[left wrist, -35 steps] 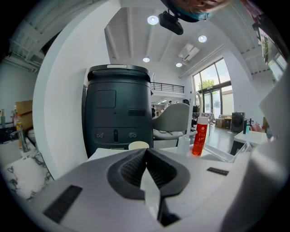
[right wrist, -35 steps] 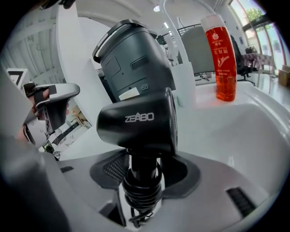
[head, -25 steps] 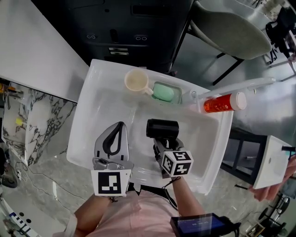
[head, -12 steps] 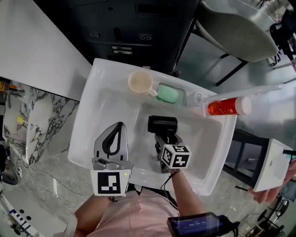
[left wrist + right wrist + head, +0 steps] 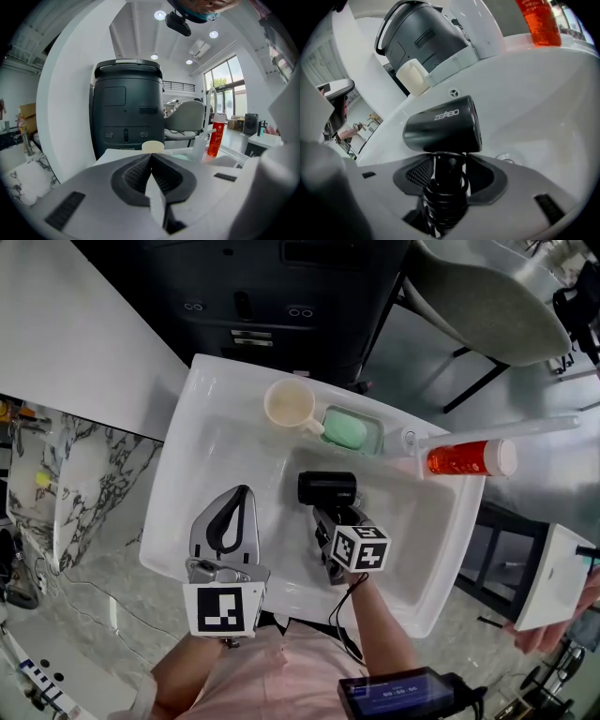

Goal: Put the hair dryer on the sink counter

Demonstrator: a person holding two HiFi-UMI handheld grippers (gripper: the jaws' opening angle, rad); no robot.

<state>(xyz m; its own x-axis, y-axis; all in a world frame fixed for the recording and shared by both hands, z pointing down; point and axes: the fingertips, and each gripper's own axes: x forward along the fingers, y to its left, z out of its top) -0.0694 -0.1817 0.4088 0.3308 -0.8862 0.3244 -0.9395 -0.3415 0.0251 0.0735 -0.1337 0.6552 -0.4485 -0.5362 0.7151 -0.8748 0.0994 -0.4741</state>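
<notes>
A black hair dryer (image 5: 326,488) hangs over the white sink basin (image 5: 427,521), barrel lying crosswise. My right gripper (image 5: 330,521) is shut on its handle. In the right gripper view the hair dryer (image 5: 443,124) stands just past my right gripper (image 5: 449,168), with the coiled cord bunched between the pads. My left gripper (image 5: 243,499) hovers over the basin's left part, shut and empty; in its own view the left gripper (image 5: 151,158) has its pads touching. The sink's back ledge (image 5: 234,381) lies beyond both.
On the back ledge stand a cream cup (image 5: 289,406), a green soap in a dish (image 5: 349,431), a white faucet (image 5: 487,430) and a red bottle (image 5: 469,457). A dark bin (image 5: 281,296) stands behind the sink, a grey chair (image 5: 487,296) at the far right.
My right gripper has carried the hair dryer slightly toward the sink's back, nearer the cup. The left gripper has stayed where it was.
</notes>
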